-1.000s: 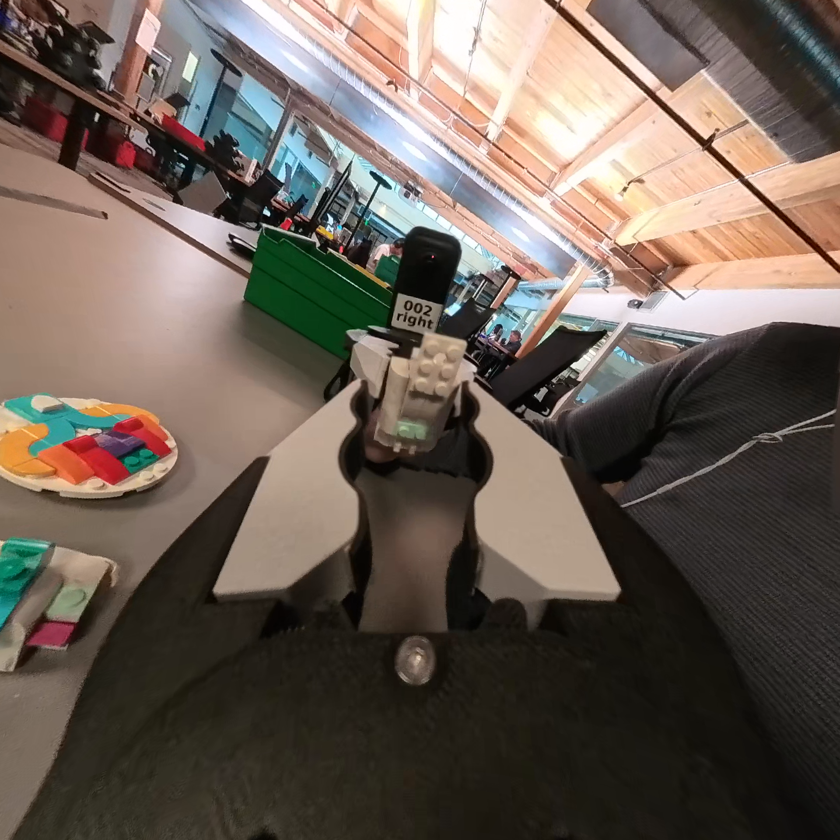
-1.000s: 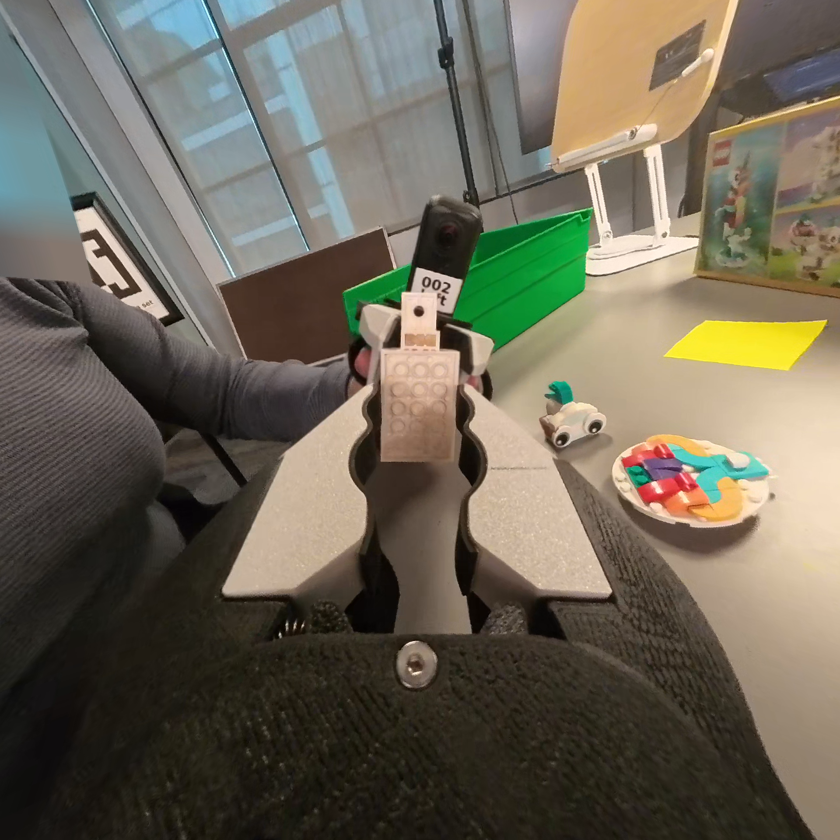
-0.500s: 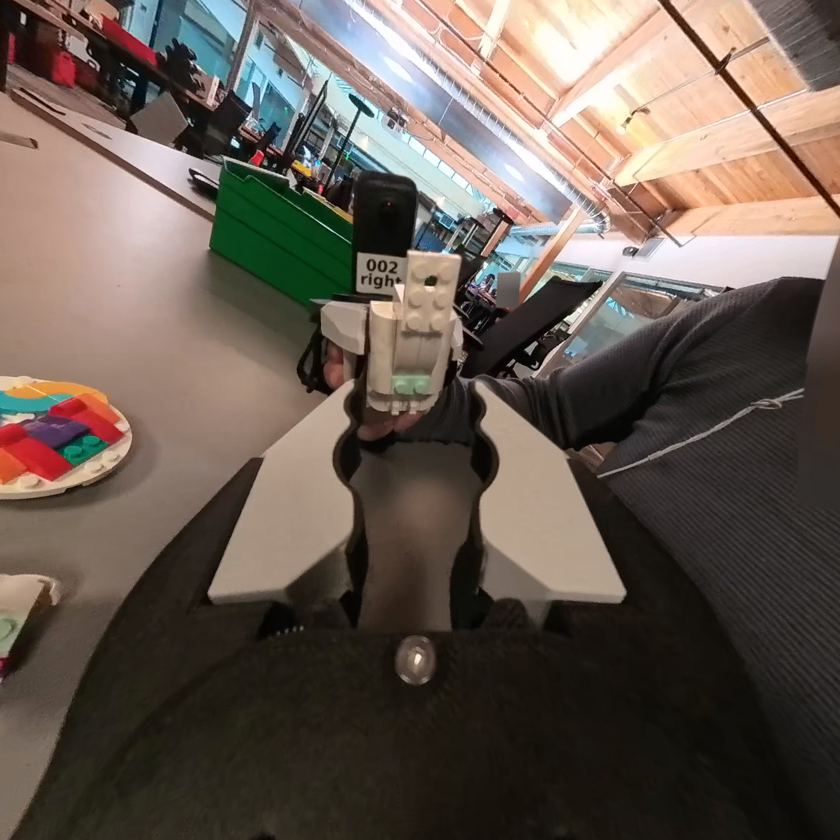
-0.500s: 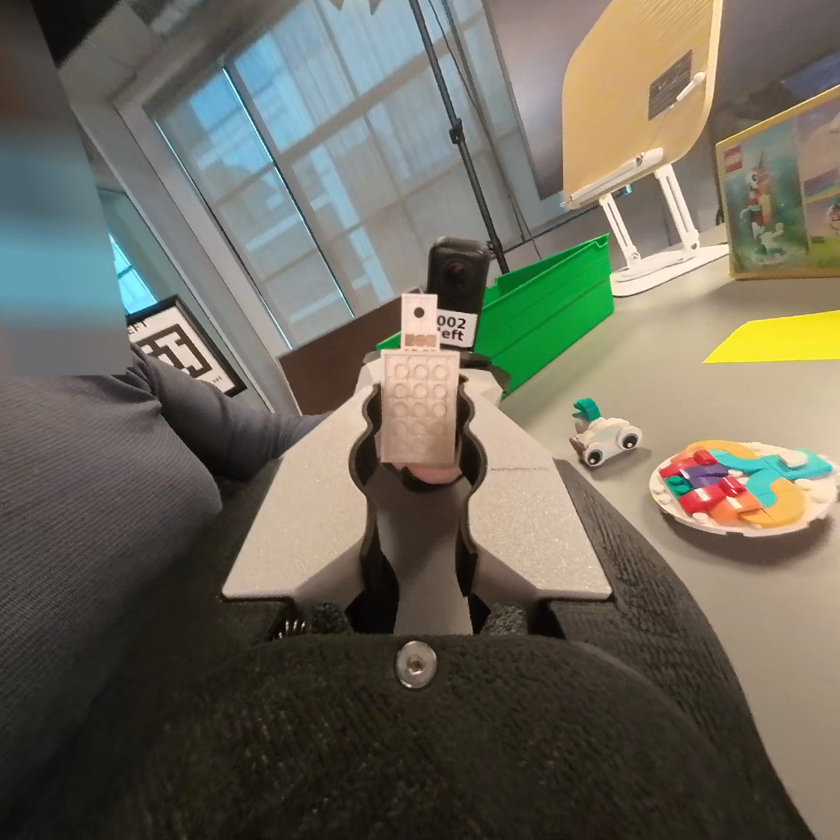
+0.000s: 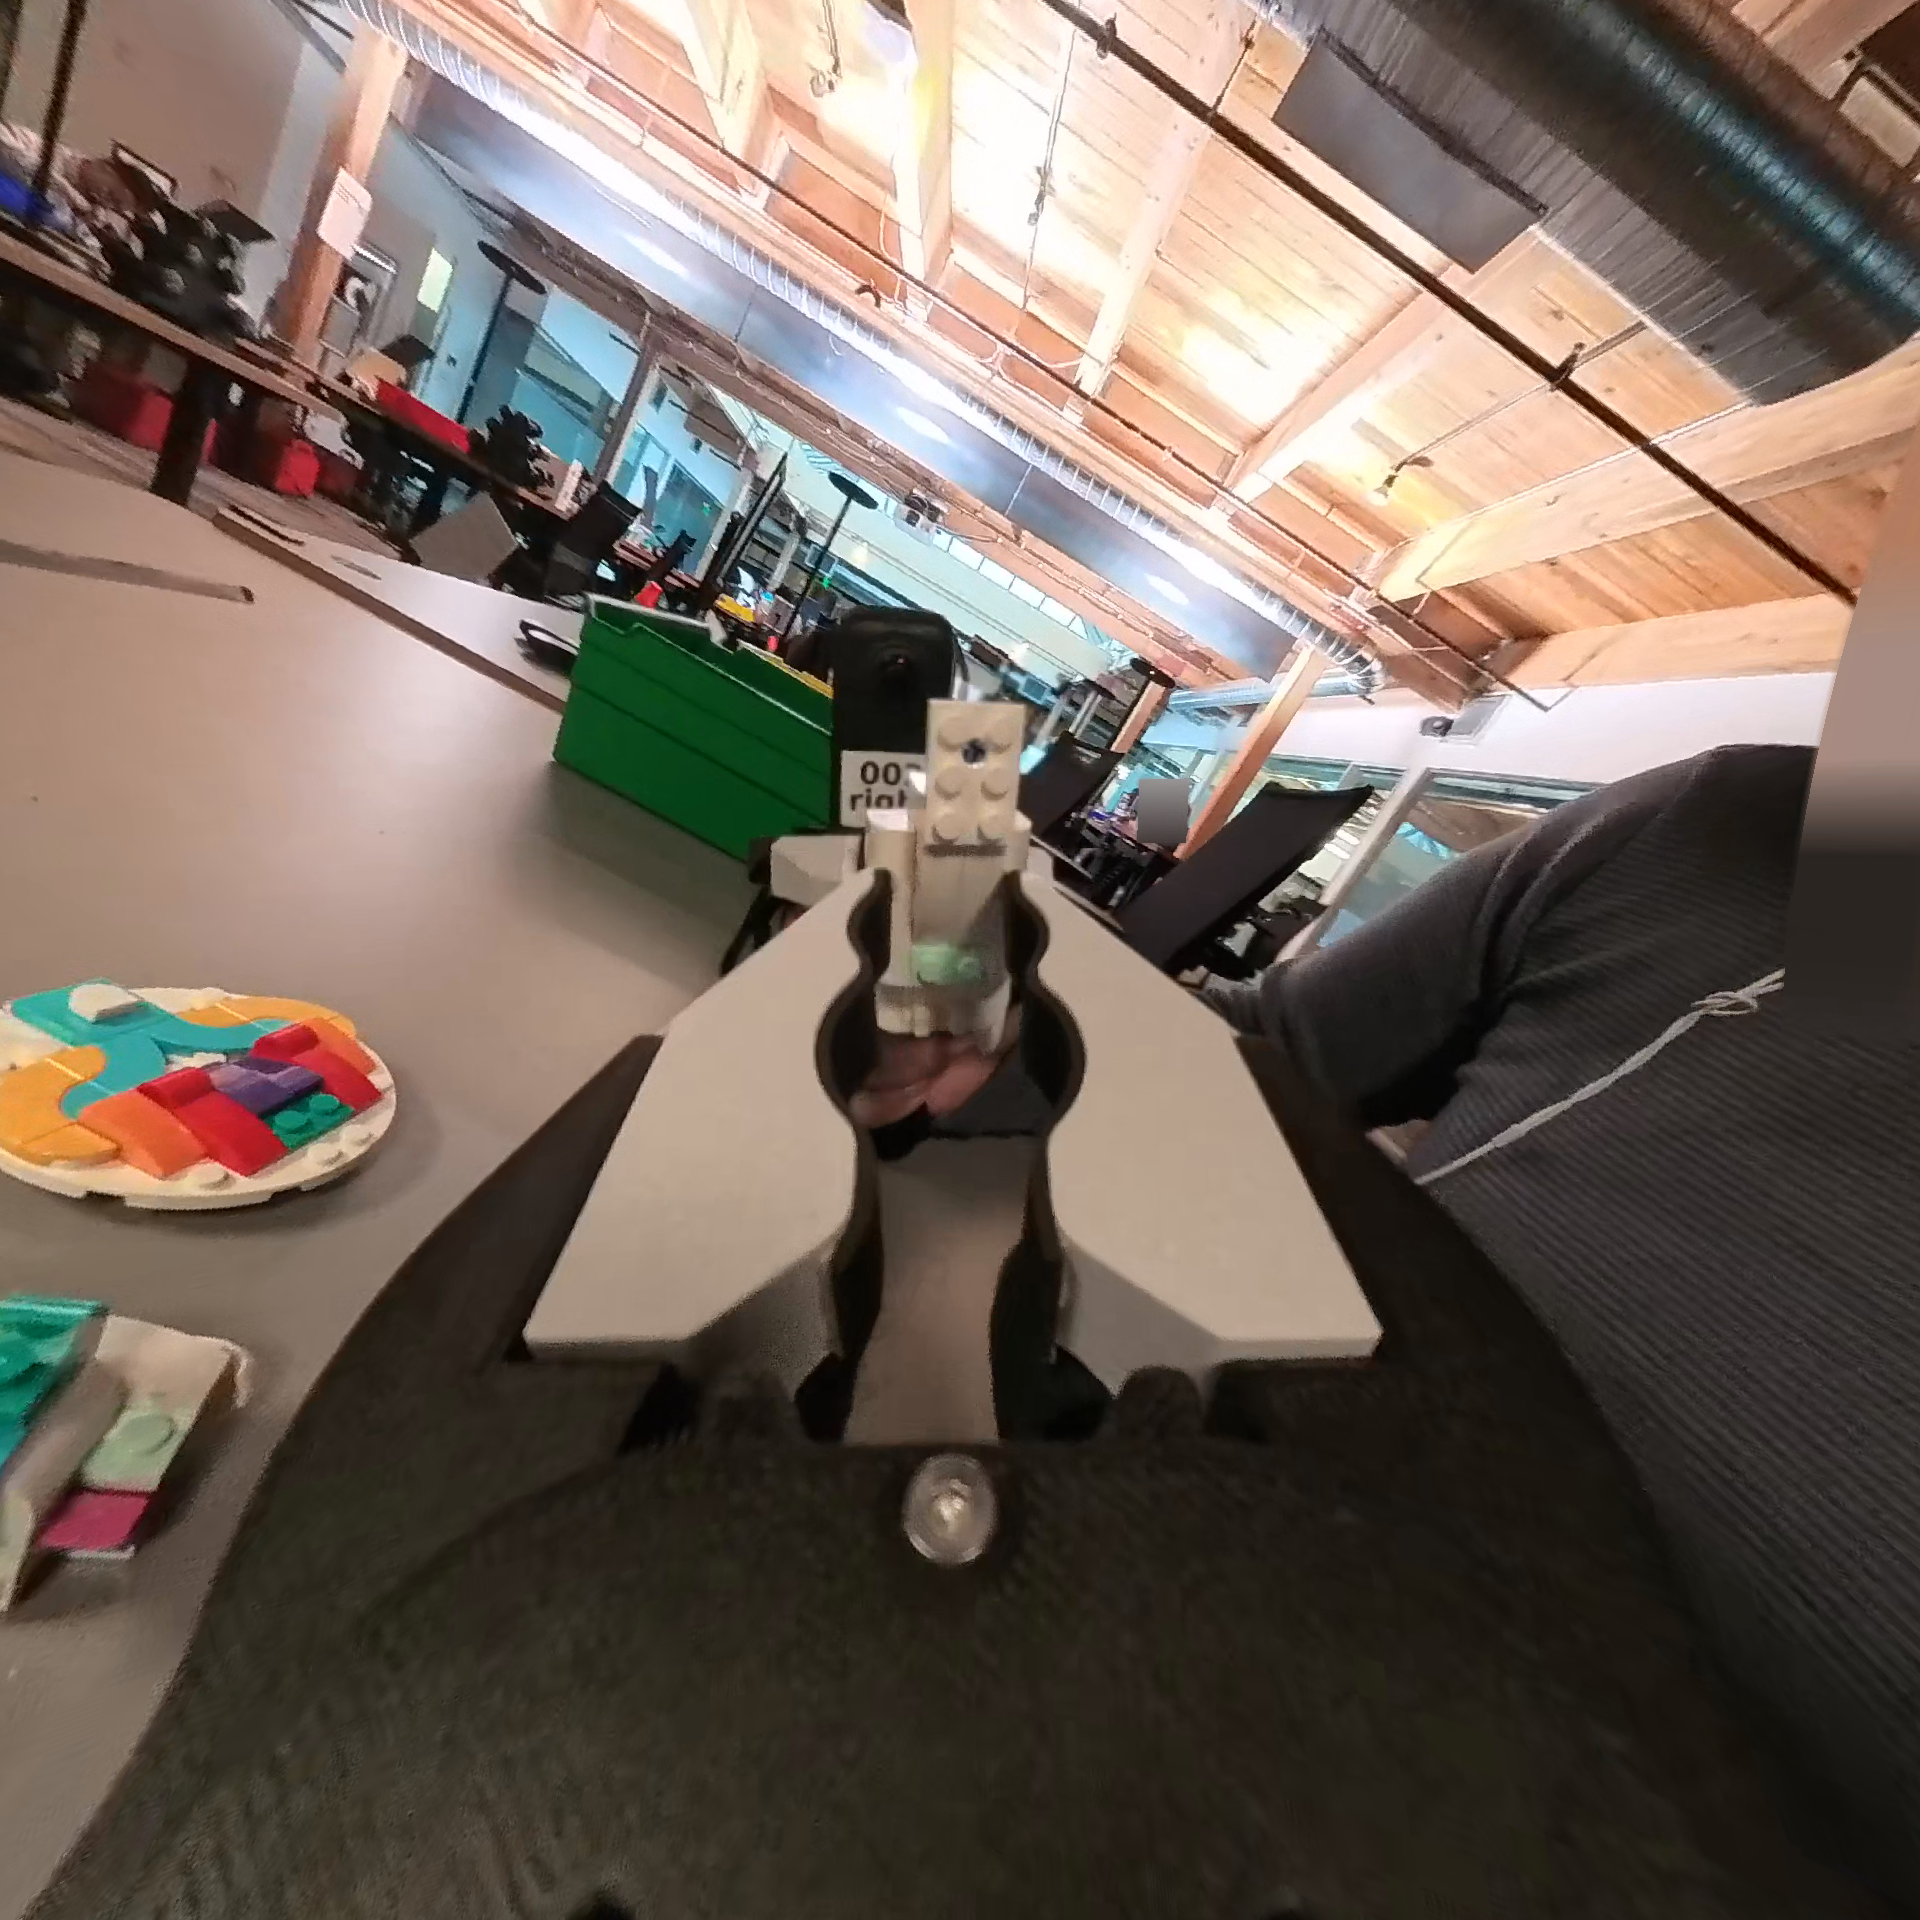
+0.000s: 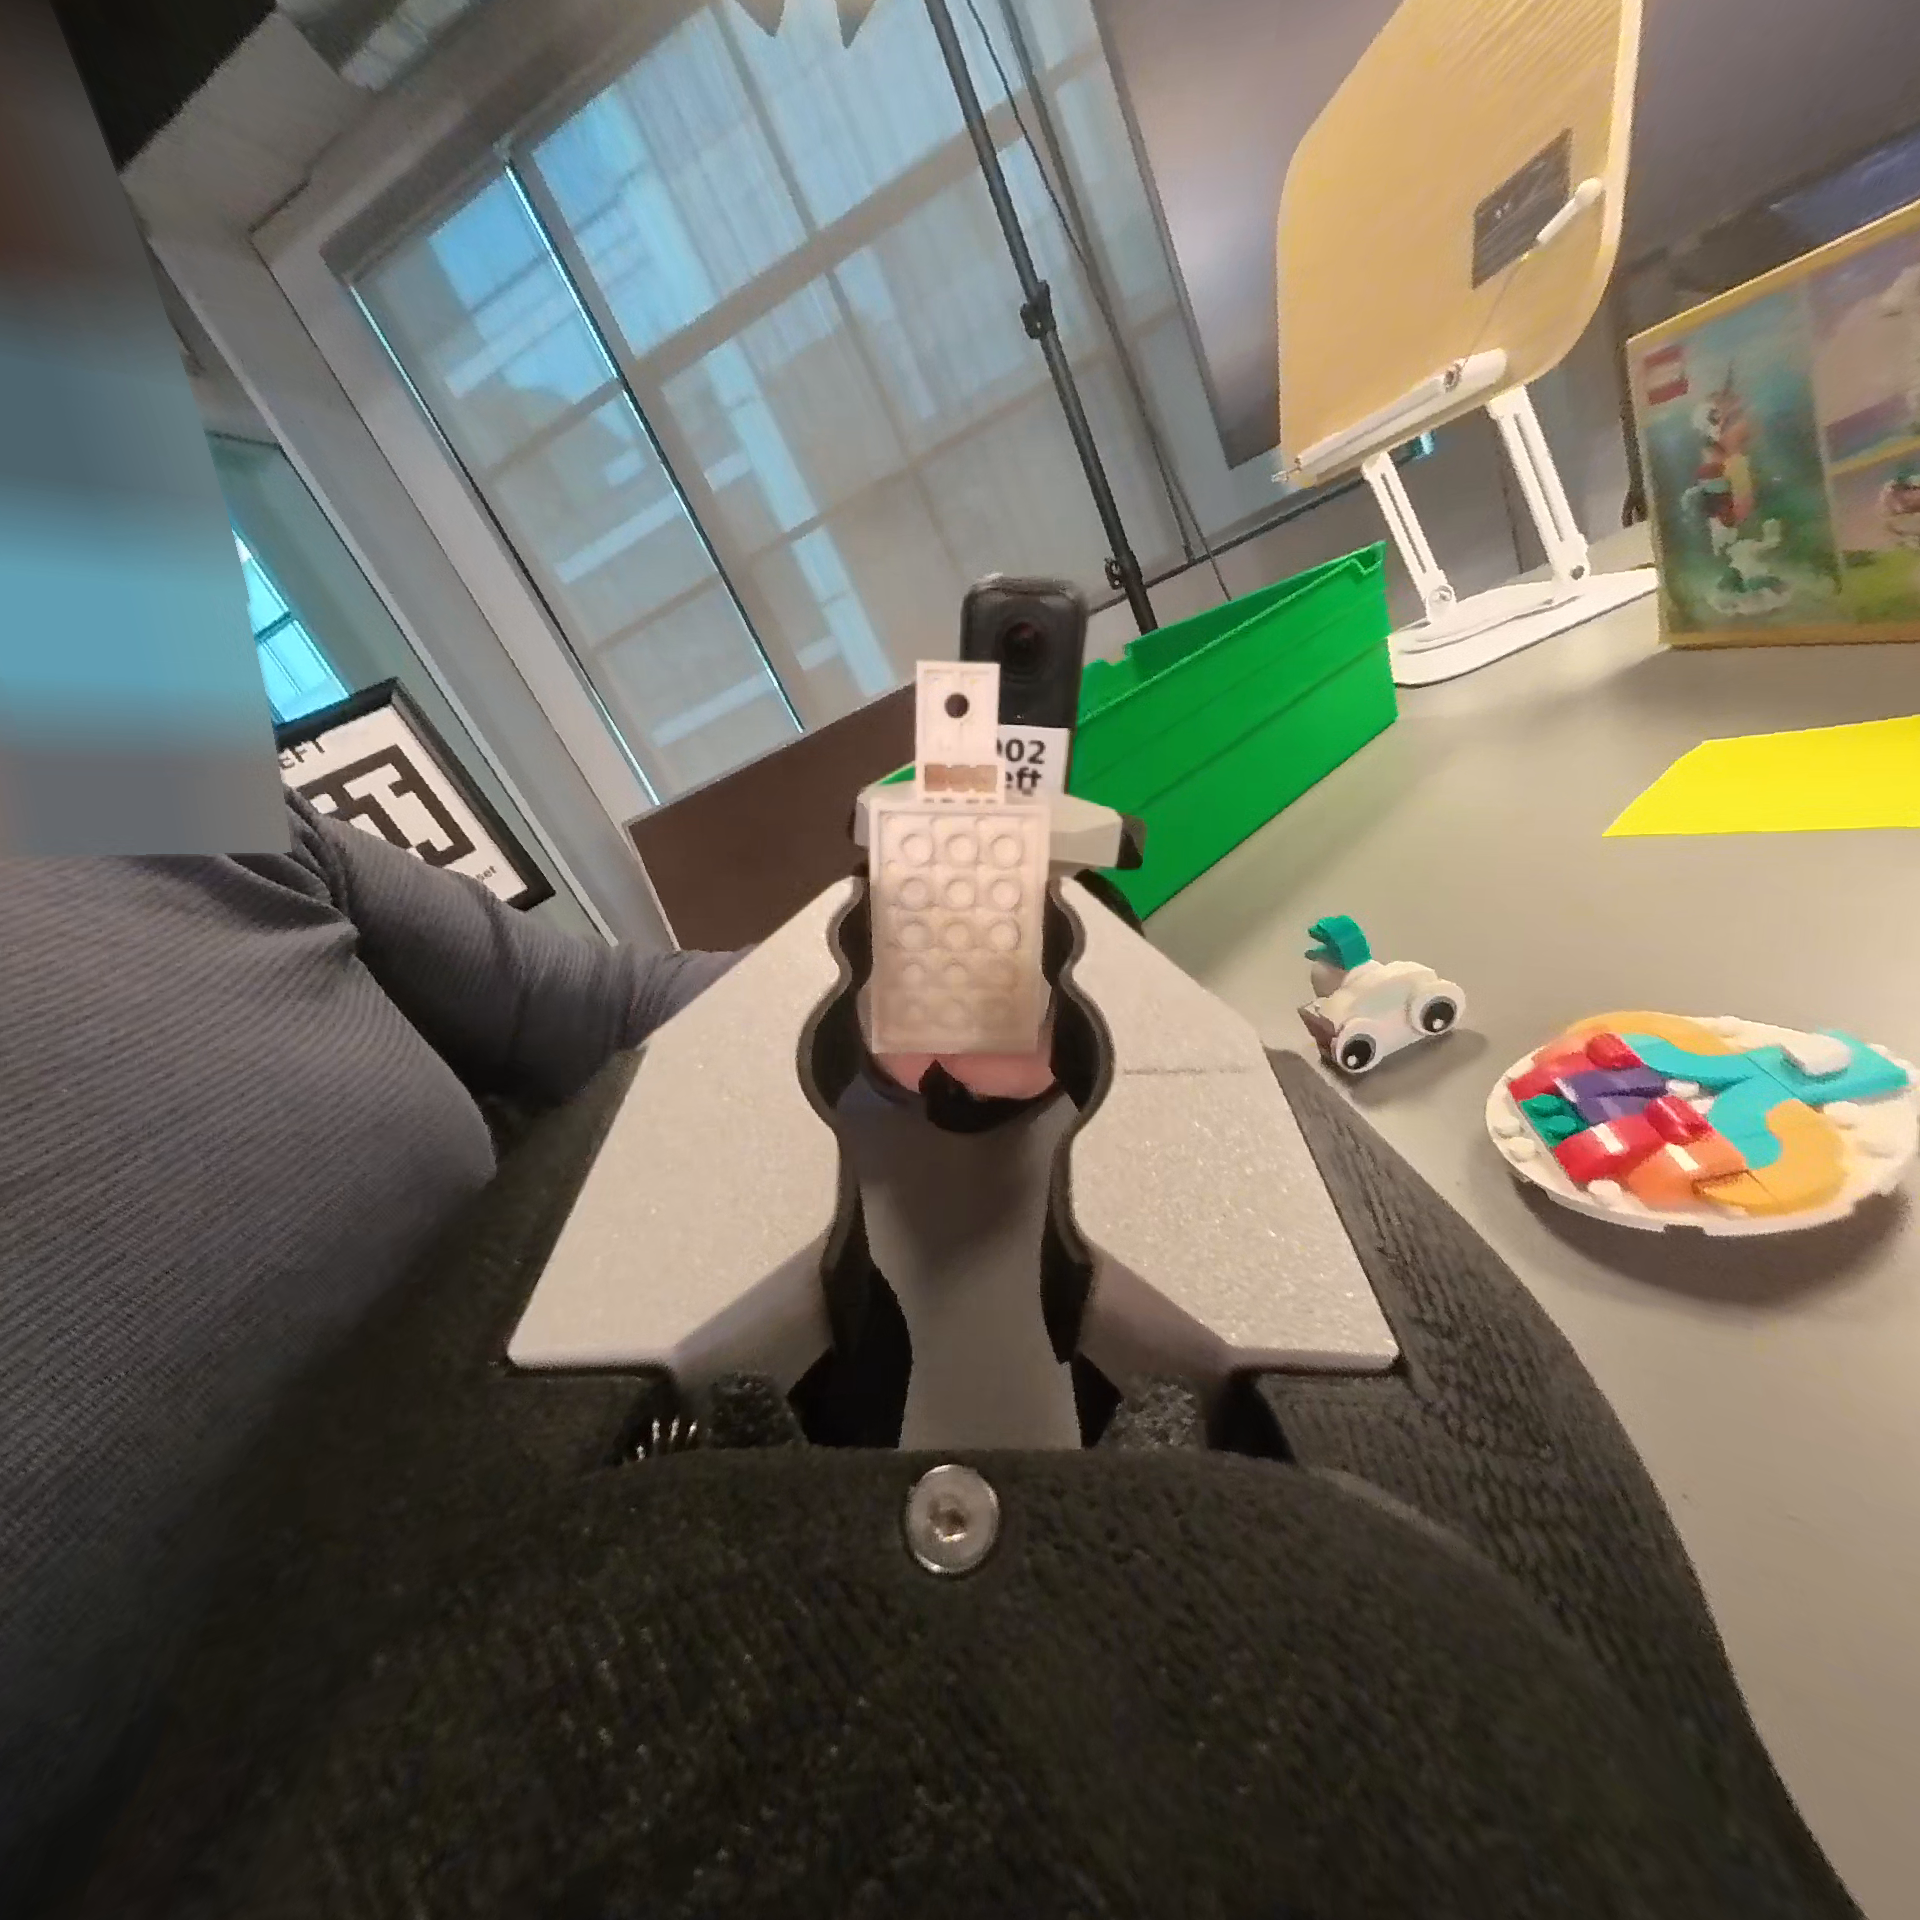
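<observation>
A small white brick assembly (image 5: 951,894) with a pale green piece low on it is held in the air between both grippers, which face each other. My left gripper (image 5: 940,914) is shut on its studded side. In the right wrist view I see the underside of its white plate (image 6: 956,925), with a narrow holed piece sticking up, and my right gripper (image 6: 956,935) is shut on it. The right gripper's black camera (image 5: 894,675) shows behind the assembly, and the left gripper's camera (image 6: 1023,655) shows in the right wrist view.
A round white plate with coloured bricks (image 5: 197,1091) (image 6: 1704,1122) lies on the grey table. A green bin (image 5: 686,727) (image 6: 1247,717), a small white toy car (image 6: 1382,997), yellow paper (image 6: 1787,774), a set box (image 6: 1787,468) and a bag of parts (image 5: 83,1423) lie around. A person's grey sleeve (image 5: 1558,987) is close. Both grippers' tips are close together, under 4 cm apart.
The assembly has turned from tilted to upright in the left wrist view, still held by both grippers. Both views have shifted, and the round plate sits nearer the right view's edge.
</observation>
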The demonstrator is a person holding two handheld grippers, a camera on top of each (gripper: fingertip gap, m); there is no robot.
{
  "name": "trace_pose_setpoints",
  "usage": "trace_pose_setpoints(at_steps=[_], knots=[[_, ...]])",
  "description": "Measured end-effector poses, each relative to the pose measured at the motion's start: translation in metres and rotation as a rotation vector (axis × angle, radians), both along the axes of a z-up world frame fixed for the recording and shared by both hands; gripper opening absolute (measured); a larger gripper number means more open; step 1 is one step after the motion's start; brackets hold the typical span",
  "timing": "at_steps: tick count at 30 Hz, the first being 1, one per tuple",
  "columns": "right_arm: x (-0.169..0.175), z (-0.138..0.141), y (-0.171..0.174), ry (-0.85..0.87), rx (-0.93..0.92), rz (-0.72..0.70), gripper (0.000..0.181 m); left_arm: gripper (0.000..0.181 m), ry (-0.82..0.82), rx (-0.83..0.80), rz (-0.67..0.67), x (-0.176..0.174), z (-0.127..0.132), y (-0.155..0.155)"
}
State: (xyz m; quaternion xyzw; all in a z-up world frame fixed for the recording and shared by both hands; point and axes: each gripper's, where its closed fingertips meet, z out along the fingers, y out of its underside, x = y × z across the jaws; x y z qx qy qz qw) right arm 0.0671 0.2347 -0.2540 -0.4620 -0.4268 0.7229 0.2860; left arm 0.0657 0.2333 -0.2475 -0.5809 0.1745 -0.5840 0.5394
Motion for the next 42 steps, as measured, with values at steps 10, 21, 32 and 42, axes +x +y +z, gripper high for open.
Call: trace_pose_setpoints(at_steps=[10, 21, 32, 42], knots=[[-0.004, -0.016, -0.006, -0.118, 0.106, 0.013, 0.031, 0.023, 0.023, -0.029, 0.005, 0.001, -0.004, 0.002], [0.002, -0.024, -0.005, -0.182, 0.149, 0.025, 0.030, 0.014, 0.214, -0.033, 0.008, 0.001, -0.019, -0.003], [0.023, -0.030, -0.007, -0.218, 0.265, 0.083, 0.030, 0.014, 0.336, -0.016, -0.035, 0.019, -0.033, -0.011], [0.018, -0.027, -0.003, -0.209, 0.127, 0.082, 0.030, 0.015, 0.285, -0.044, -0.020, 0.016, -0.029, -0.007]])
